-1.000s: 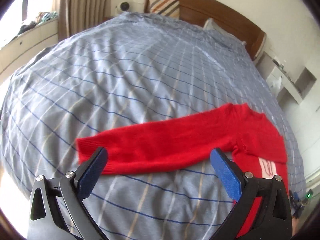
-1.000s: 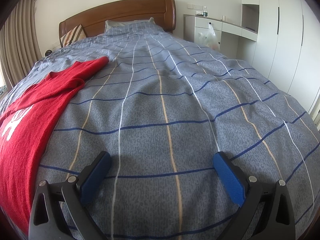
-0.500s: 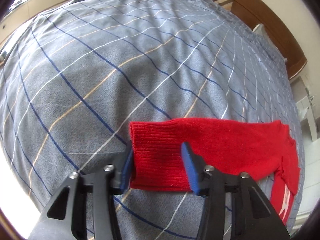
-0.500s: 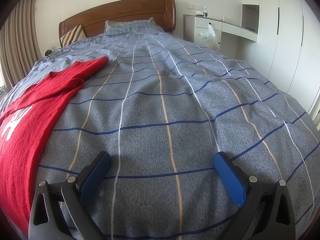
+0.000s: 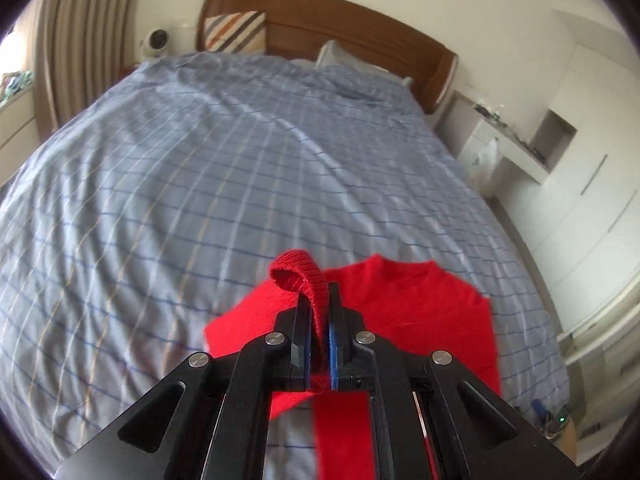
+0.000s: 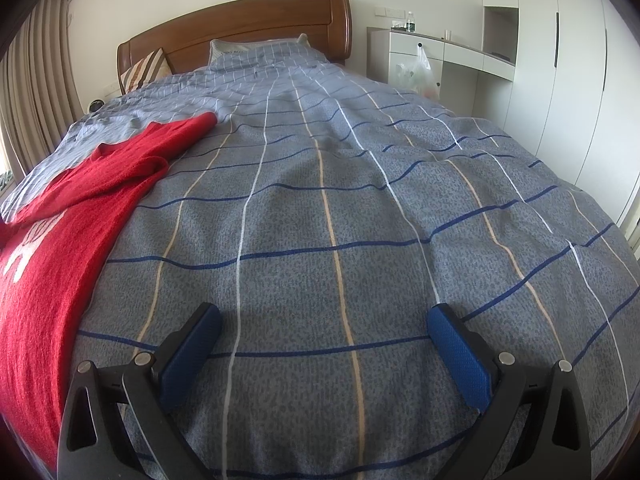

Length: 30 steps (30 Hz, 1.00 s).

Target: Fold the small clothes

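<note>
Clamping the sleeve cuff at lower centre, the left gripper has barely begun folding the red sweater, while the right gripper gapes empty.

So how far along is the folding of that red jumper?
Barely begun. Nothing looks folded: the red jumper lies spread on the bed. In hand: the left tool has just closed on the sleeve cuff, lifting it. The right tool is open, empty. Both sleeves and the body remain.
</note>
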Motion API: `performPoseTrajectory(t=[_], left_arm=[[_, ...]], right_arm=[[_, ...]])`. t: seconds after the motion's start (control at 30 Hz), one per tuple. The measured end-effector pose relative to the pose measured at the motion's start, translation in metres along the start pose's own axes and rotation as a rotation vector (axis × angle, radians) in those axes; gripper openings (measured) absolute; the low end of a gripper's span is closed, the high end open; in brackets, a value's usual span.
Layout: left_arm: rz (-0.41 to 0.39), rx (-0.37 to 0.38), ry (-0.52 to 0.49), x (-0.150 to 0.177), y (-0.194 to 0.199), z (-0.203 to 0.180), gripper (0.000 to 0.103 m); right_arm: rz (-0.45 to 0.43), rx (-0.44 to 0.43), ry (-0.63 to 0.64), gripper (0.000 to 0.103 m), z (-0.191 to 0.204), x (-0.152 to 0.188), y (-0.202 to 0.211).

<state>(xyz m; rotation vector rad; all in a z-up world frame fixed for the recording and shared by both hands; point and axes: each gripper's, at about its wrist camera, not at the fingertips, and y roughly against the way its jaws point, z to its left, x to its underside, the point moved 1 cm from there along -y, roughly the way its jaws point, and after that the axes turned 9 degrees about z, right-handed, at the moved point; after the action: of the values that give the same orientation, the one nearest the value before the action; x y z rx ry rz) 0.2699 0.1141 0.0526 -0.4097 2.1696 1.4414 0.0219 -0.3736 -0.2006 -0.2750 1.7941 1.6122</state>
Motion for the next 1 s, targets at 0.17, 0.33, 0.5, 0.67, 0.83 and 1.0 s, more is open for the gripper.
performPoseTrajectory(t=[0.17, 0.33, 0.5, 0.67, 0.83, 1.0], left_arm=[[0.043, 0.131, -0.152, -0.013, -0.047, -0.116, 0.005], [0.16, 0.186, -0.194, 0.016, -0.114, -0.181, 0.069], [0.174, 0.203, -0.097, 0.047, -0.124, -0.165, 0.08], [0.106, 0.031, -0.072, 0.074, -0.093, -0.099, 0.086], [0.039, -0.189, -0.077, 0.118, -0.066, -0.023, 0.09], [-0.012, -0.307, 0.017, 0.162, -0.059, 0.034, 0.09]], right_arm=[[0.0, -0.001, 0.0, 0.102, 0.0, 0.0, 0.0], [0.0, -0.002, 0.0, 0.102, 0.0, 0.0, 0.0], [0.0, -0.003, 0.0, 0.102, 0.0, 0.0, 0.0], [0.003, -0.003, 0.0, 0.103, 0.0, -0.001, -0.001], [0.001, 0.002, 0.002, 0.103, 0.004, 0.0, -0.002], [0.0, 0.003, 0.002, 0.103, 0.004, 0.001, -0.002]])
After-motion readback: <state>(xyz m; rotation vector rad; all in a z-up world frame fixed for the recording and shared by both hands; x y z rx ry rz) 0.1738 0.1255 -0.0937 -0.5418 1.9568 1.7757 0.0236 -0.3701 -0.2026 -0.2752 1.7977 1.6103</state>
